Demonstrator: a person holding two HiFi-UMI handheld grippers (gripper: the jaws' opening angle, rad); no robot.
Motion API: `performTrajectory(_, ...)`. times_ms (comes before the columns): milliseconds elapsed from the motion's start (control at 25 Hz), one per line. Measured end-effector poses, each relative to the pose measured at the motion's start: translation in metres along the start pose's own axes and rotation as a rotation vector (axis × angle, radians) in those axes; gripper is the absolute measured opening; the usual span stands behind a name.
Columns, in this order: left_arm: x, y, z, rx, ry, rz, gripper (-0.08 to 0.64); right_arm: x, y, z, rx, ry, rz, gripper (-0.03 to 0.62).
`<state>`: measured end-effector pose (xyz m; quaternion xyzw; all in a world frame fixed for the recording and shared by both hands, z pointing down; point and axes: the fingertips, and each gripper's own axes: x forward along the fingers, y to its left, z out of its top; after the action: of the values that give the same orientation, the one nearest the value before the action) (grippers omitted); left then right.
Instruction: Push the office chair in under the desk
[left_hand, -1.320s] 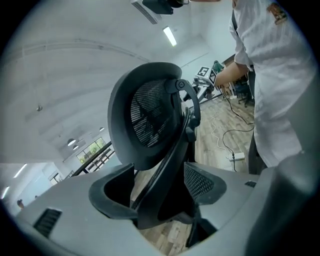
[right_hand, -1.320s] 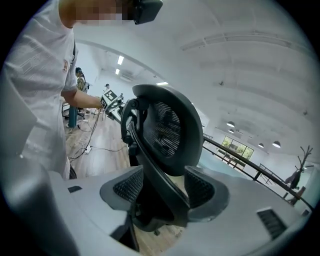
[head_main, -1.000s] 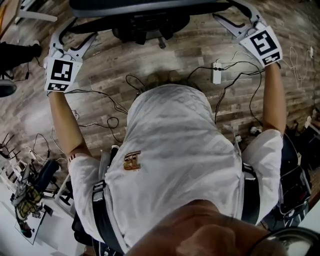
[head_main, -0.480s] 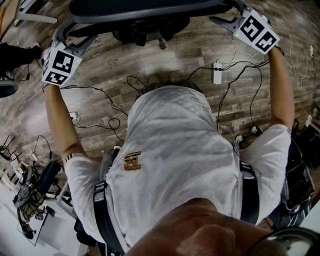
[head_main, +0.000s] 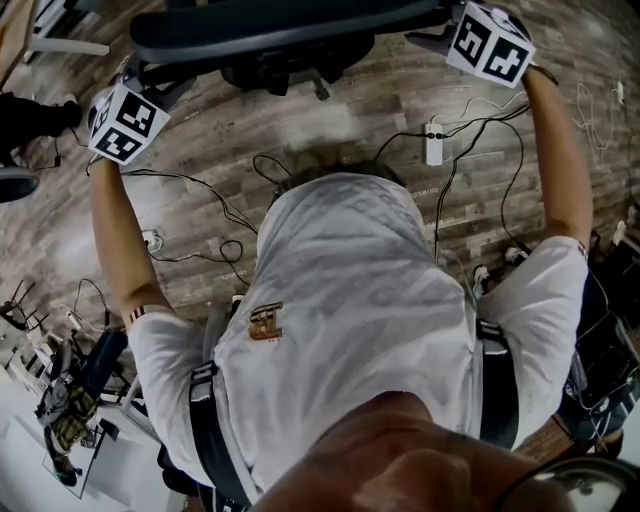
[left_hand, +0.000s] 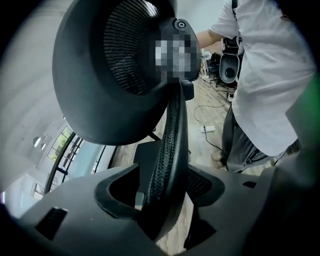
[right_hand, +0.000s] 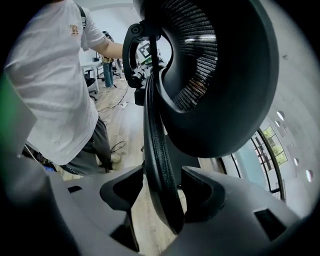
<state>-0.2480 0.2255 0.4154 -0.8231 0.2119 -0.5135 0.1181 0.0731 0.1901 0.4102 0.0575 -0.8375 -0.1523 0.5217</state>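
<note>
The black office chair (head_main: 280, 25) stands at the top of the head view, its back toward me. My left gripper (head_main: 150, 80) is at the backrest's left edge and my right gripper (head_main: 430, 38) at its right edge. In the left gripper view the mesh backrest edge (left_hand: 172, 140) runs between the jaws of the left gripper (left_hand: 165, 185). These jaws have just been closing, and a gap still shows on one side. The right gripper (right_hand: 160, 192) straddles the other backrest edge (right_hand: 152, 145), floor showing beside it. The headrest (left_hand: 100, 85) (right_hand: 225, 75) looms above both.
Black cables (head_main: 230, 215) and a white power strip (head_main: 433, 143) lie on the wooden floor between me and the chair. The chair's base (head_main: 285, 65) sits under the backrest. Bags and gear (head_main: 70, 390) crowd the lower left. My white shirt fills the centre.
Both grippers have moved toward the top of the picture and tipped over the chair's backrest. Their jaws, which were beside its ends, now straddle its edges.
</note>
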Motion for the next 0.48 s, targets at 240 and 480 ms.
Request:
performTrajectory(240, 0.008, -0.003, 0.0, 0.051, 0.015, -0.013, 0.199, 0.012, 0.004, 0.0, -0.065, 0.042, 0.042, 0.228)
performTrajectory(480, 0.007, -0.003, 0.0, 0.122, 0.009, -0.005, 0.148, 0.012, 0.002, 0.0, -0.132, 0.054, 0.009, 0.14)
